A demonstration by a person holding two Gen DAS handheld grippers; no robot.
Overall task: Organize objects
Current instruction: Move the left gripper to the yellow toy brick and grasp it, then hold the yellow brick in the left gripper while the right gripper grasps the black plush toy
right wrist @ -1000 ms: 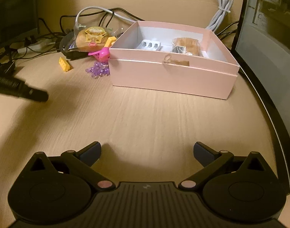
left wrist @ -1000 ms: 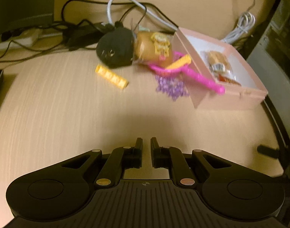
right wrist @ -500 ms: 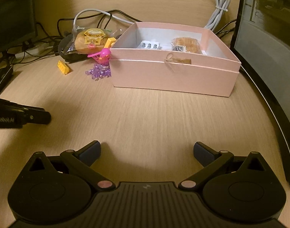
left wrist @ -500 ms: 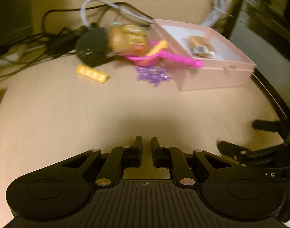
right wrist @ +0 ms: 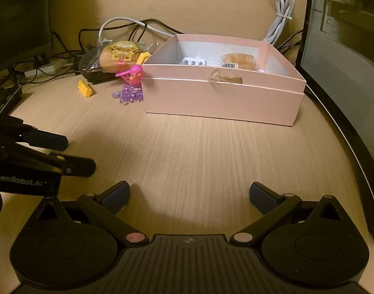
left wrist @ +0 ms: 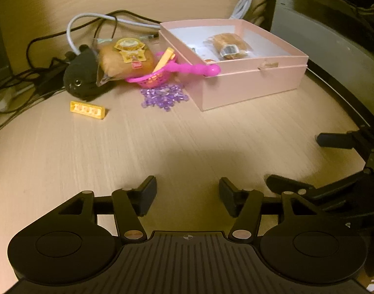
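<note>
Left wrist view shows your left tongs [left wrist: 187,196] opening over bare worktop [left wrist: 187,134], nothing between them. Ahead, a yellow brick [left wrist: 87,109], purple beads [left wrist: 164,96], a pink toy basket [left wrist: 152,78], a wrapped bun [left wrist: 126,60] and a black plush [left wrist: 80,76] lie just left of the pink box [left wrist: 250,83]. Your right tongs [right wrist: 189,199] stand wide apart, empty, facing that box, which holds another wrapped pastry [right wrist: 238,61] and a white tray [right wrist: 193,61].
</note>
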